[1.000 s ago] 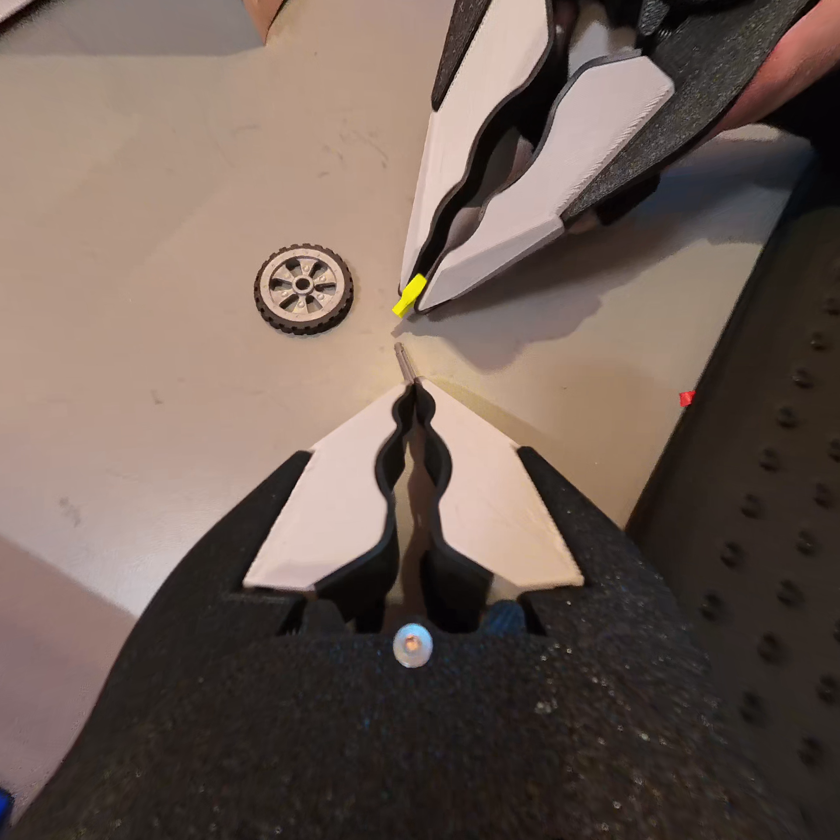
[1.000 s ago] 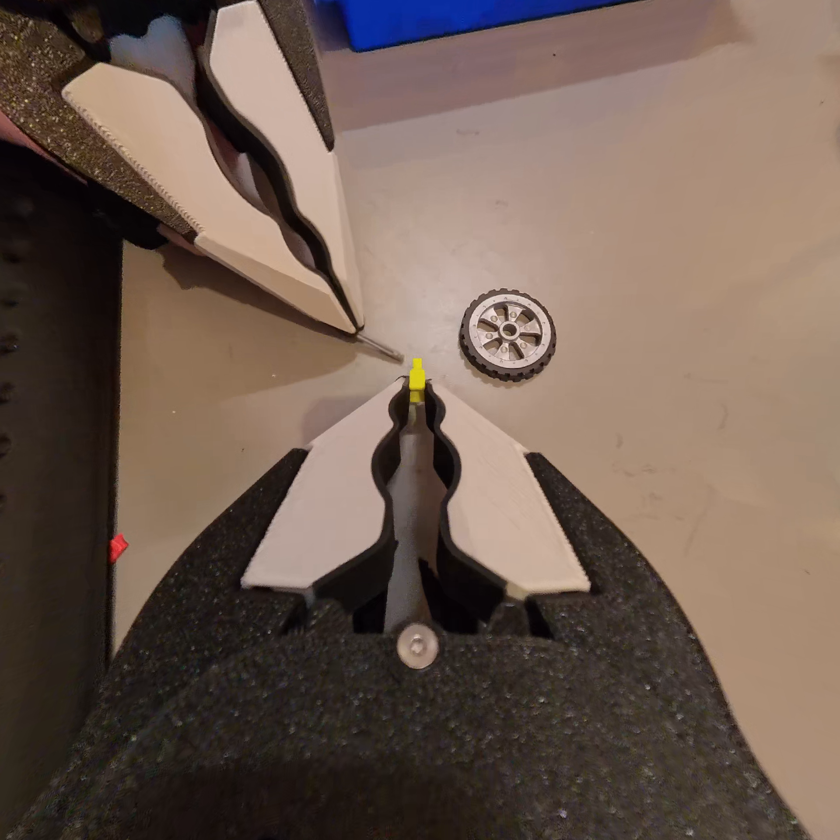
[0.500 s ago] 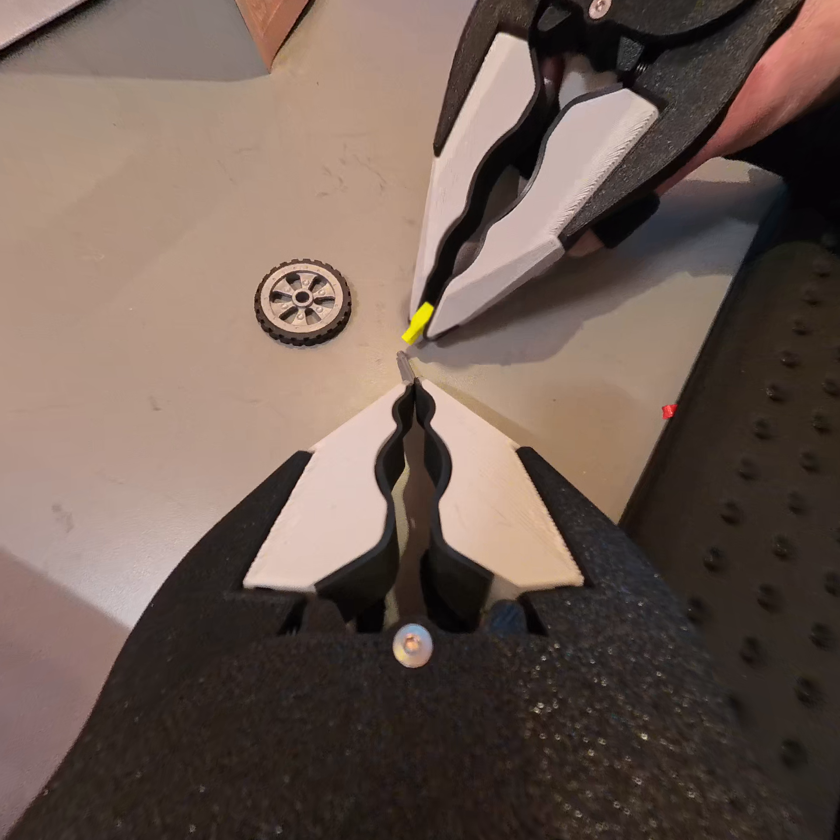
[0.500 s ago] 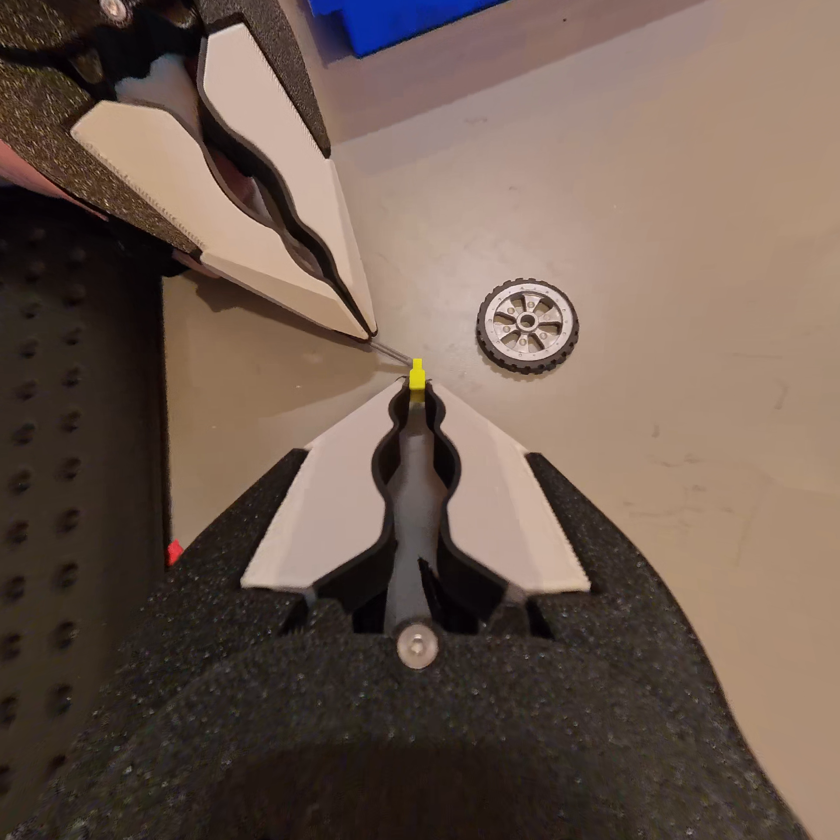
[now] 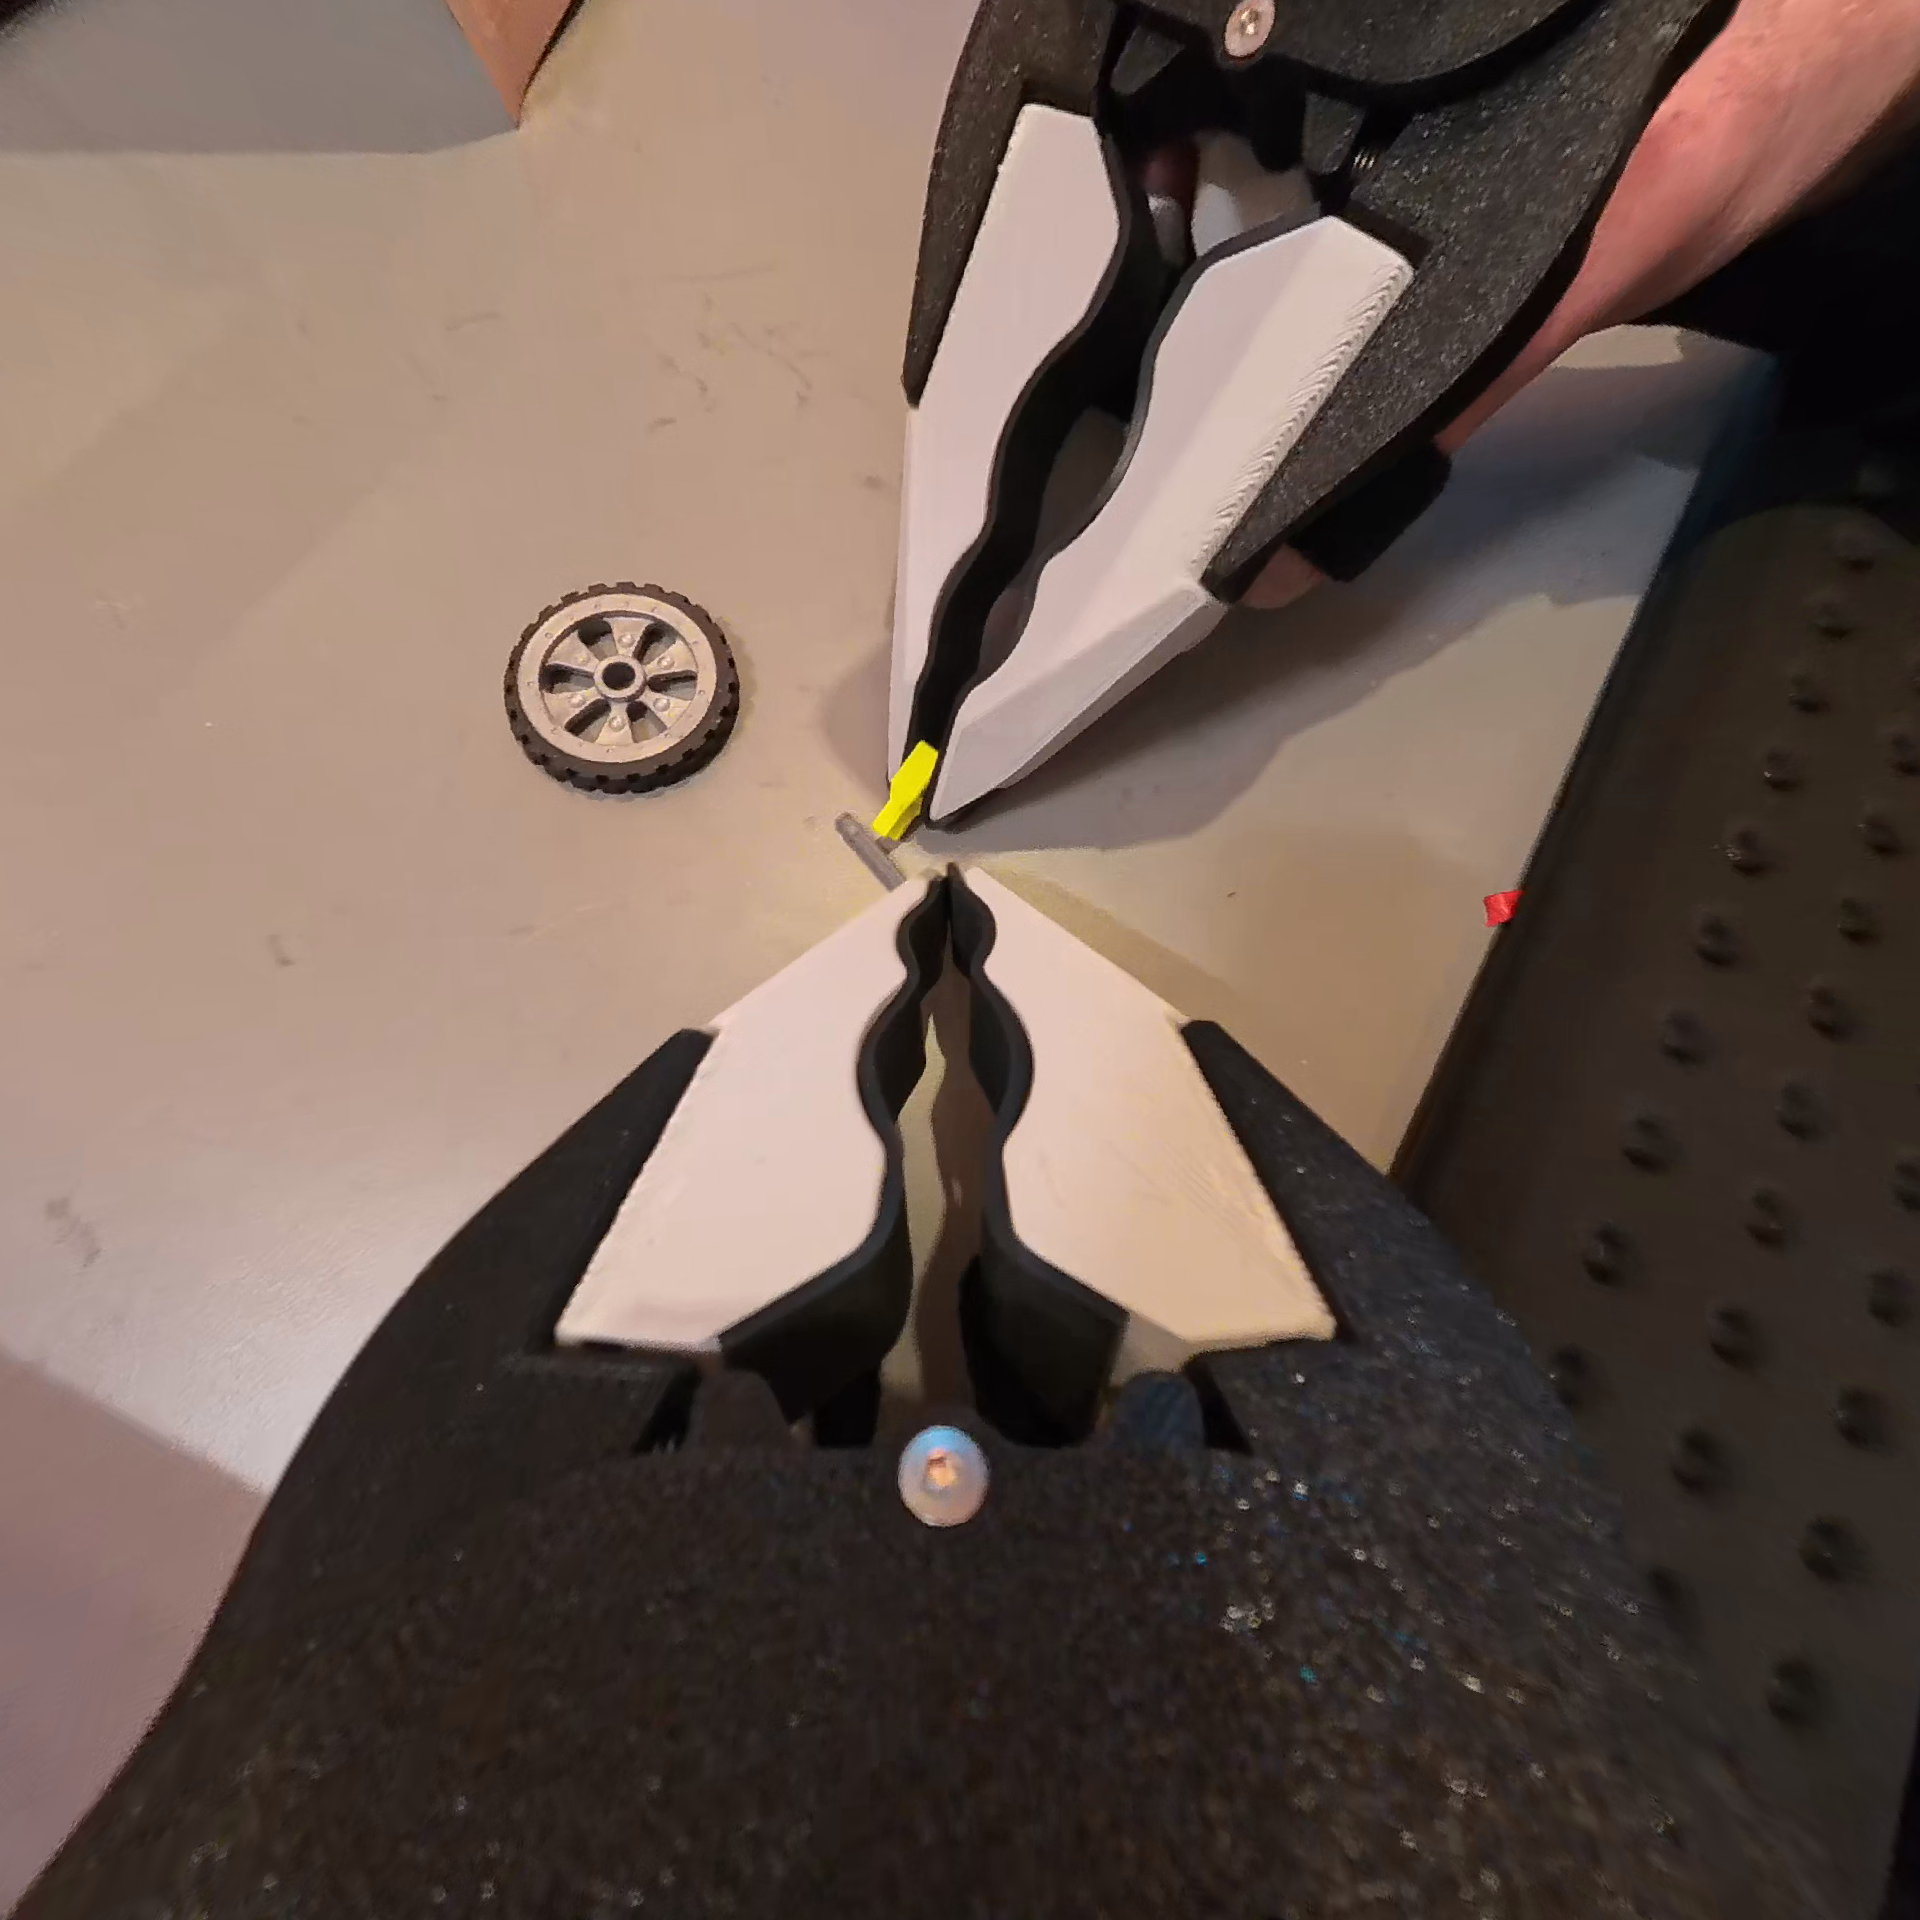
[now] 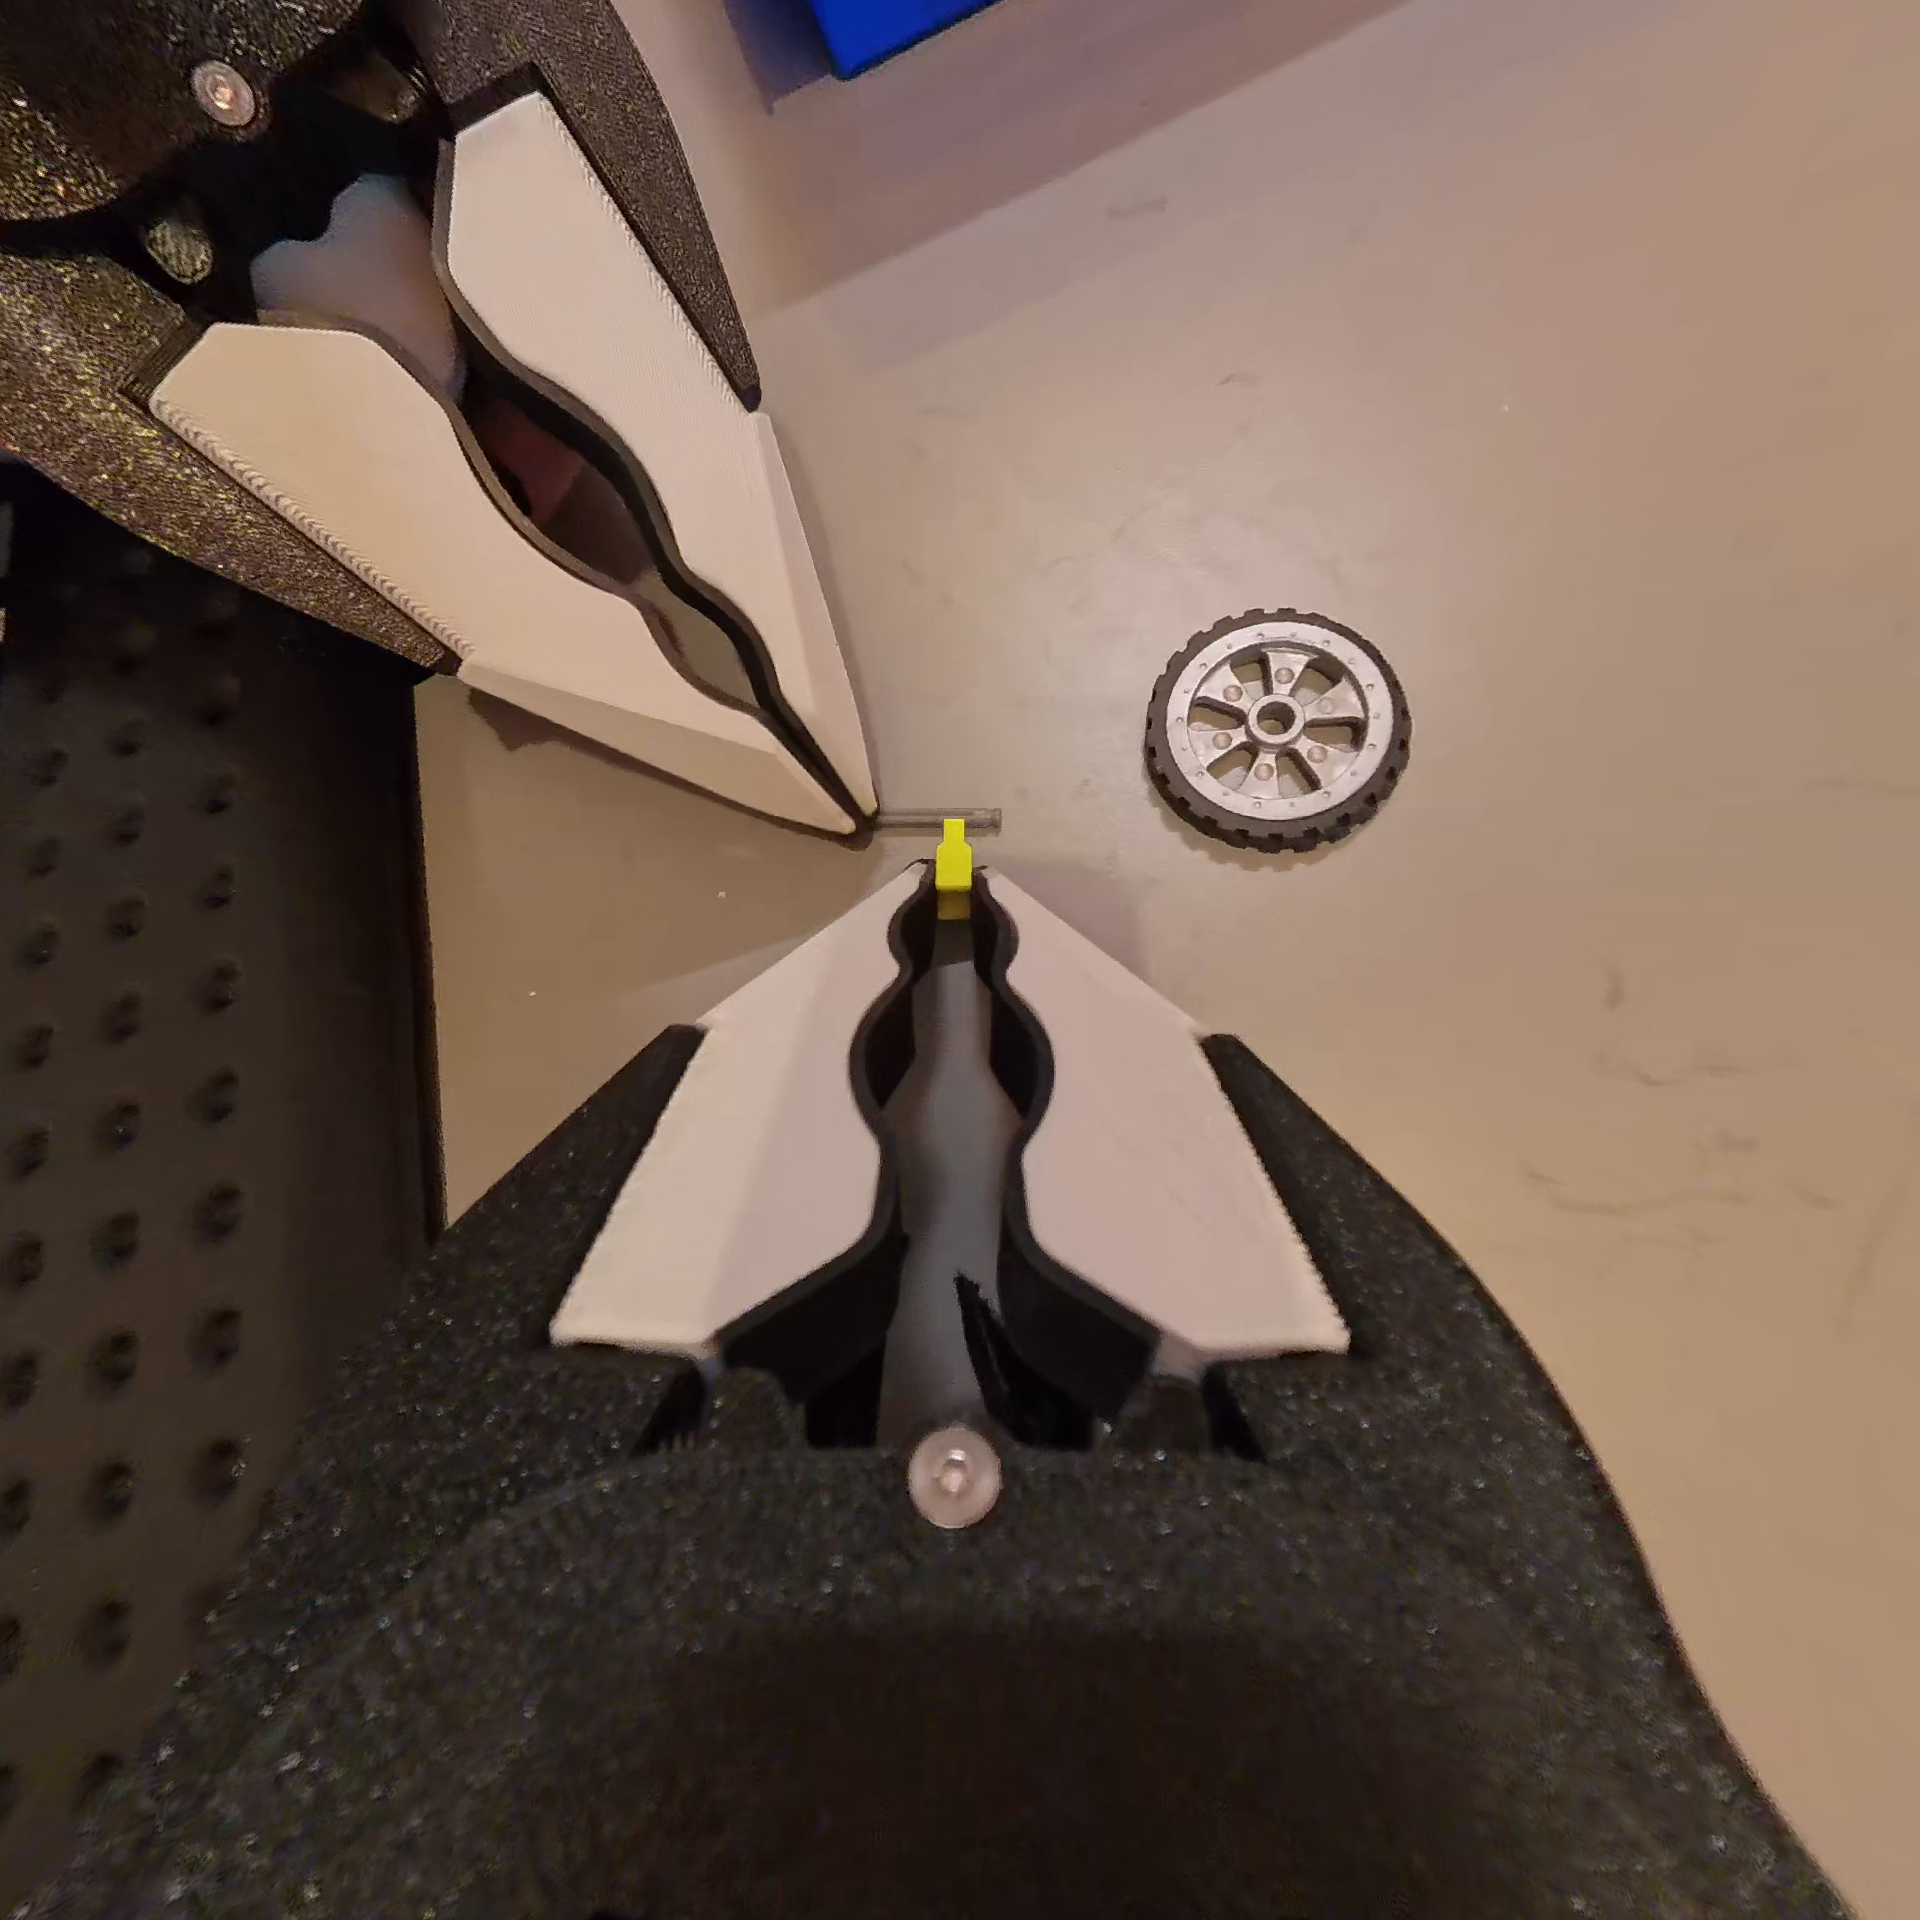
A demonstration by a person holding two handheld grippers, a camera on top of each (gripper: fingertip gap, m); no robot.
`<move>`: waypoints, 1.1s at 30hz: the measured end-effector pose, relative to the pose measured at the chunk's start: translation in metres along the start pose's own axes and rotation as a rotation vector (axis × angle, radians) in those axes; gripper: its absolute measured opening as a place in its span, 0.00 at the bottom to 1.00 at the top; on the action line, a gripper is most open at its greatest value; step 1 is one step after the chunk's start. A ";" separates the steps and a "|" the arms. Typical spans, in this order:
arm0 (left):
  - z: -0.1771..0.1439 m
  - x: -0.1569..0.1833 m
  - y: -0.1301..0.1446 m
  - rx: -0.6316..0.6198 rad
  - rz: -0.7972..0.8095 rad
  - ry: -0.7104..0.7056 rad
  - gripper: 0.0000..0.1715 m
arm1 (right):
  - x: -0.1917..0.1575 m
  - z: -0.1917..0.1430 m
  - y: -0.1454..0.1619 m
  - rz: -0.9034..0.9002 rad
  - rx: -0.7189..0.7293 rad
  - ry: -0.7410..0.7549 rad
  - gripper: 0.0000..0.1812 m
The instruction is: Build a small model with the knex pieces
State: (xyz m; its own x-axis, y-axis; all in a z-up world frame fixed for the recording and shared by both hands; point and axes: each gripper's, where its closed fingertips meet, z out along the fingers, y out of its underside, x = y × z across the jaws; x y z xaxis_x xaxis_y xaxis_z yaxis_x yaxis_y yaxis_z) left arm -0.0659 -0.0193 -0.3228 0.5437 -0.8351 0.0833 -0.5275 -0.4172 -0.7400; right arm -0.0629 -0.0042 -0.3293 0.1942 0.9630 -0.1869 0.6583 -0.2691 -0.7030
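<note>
Left gripper (image 5: 948,883): jaws closed on the near end of a thin metal pin (image 5: 864,847); the rest of the pin sticks out toward 11 o'clock, just above the table (image 5: 312,436).
Right gripper (image 6: 954,873): jaws pinched on a small yellow peg (image 6: 952,864) whose tip sticks out at 12 o'clock.
Pin and peg: in the left wrist view the peg tip lies on the pin's shaft near its free end; whether they truly touch I cannot tell.
Wheel (image 5: 621,690): a toy wheel, grey spokes and black tyre, lies flat on the table at 10 o'clock from the pin, apart from both grippers.
Handling: pin and peg look light, stiff and tiny; I judge the smooth pin could swivel or slip in the jaws. The wheel would be best held across its rubber rim.
Surroundings: black studded mat (image 5: 1714,1039) at 3 o'clock; small red scrap (image 5: 1501,906) at its edge; blue bin (image 6: 883,31) at 12 o'clock in the right wrist view.
Change: a second ago peg and pin were apart; now they meet, and the pin leans more toward the wheel.
</note>
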 end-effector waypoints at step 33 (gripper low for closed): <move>0.003 -0.004 0.009 -0.315 0.603 0.331 0.29 | -0.004 -0.008 0.008 -0.081 -0.006 -0.065 0.03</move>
State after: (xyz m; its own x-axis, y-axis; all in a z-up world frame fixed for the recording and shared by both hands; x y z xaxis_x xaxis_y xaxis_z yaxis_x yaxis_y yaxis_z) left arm -0.0709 -0.0188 -0.3312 -0.0965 -0.9944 -0.0425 -0.8603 0.1048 -0.4989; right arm -0.0527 -0.0100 -0.3289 0.0923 0.9804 -0.1740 0.6743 -0.1902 -0.7136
